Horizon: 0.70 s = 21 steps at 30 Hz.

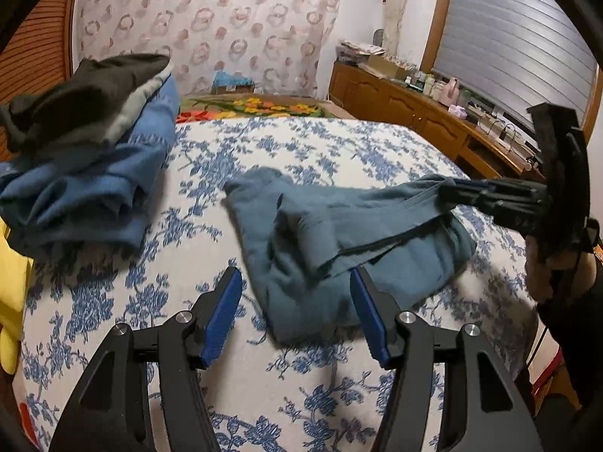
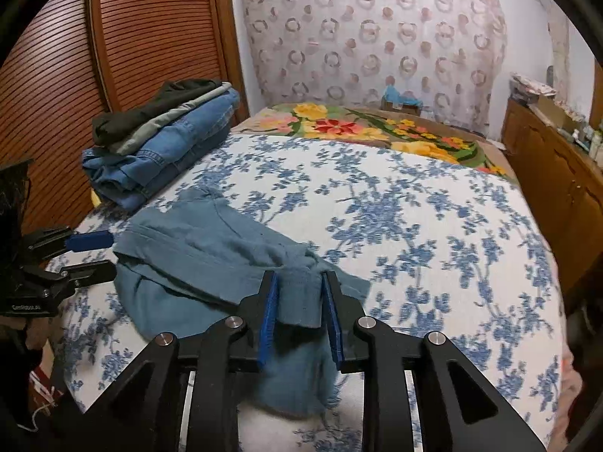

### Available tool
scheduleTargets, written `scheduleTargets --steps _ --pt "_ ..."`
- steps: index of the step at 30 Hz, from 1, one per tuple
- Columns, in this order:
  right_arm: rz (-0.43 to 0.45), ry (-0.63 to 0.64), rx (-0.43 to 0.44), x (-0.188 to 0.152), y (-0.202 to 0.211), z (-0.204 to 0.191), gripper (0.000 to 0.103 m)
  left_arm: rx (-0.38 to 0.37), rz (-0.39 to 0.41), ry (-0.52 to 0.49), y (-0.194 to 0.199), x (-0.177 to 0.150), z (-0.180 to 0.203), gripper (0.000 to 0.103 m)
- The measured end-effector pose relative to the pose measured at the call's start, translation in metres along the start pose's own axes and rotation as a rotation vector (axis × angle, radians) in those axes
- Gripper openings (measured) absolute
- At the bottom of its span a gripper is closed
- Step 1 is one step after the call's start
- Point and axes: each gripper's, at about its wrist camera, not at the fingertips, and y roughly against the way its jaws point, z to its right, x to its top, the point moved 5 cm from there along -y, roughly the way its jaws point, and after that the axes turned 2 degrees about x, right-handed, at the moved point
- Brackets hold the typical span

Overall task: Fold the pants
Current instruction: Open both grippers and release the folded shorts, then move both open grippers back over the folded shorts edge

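A pair of blue-grey pants [image 1: 301,263] lies bunched on the white bedspread with blue flowers [image 1: 339,147]. My left gripper [image 1: 296,275] is open just above the pants' near edge, its blue pads [image 1: 226,309] wide apart and off the cloth. In the right wrist view the pants [image 2: 211,248] spread to the left, and my right gripper [image 2: 299,278] is shut on a thick fold of them. From the left wrist view the right gripper [image 1: 448,192] holds that end raised at the right. The left gripper [image 2: 109,252] shows at the pants' left edge.
A stack of folded clothes [image 1: 86,158], jeans under grey and dark pieces, sits at the bed's far left [image 2: 162,143]. Something yellow [image 1: 11,301] lies at the left edge. A flowered blanket [image 2: 377,128] covers the far end. A wooden cabinet [image 1: 414,113] lines the right, a slatted door [image 2: 56,75] the left.
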Motion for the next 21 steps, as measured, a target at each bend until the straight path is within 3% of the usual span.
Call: scheduleTargets --steps 2,5,14,21 --pt "0.008 -0.003 -0.006 -0.002 0.005 0.003 0.036 -0.001 -0.004 -0.004 0.001 -0.002 -0.001 0.061" --pt "-0.003 0.001 -0.001 -0.009 0.012 0.007 0.042 0.006 -0.004 -0.003 0.002 -0.003 -0.005 0.061" --pt "-0.074 0.037 0.018 -0.029 0.009 0.01 0.044 0.062 -0.047 -0.003 -0.008 -0.007 -0.018 0.061" --pt "-0.137 0.101 0.004 -0.024 -0.015 0.005 0.044 0.057 -0.083 -0.037 -0.023 0.001 -0.017 0.061"
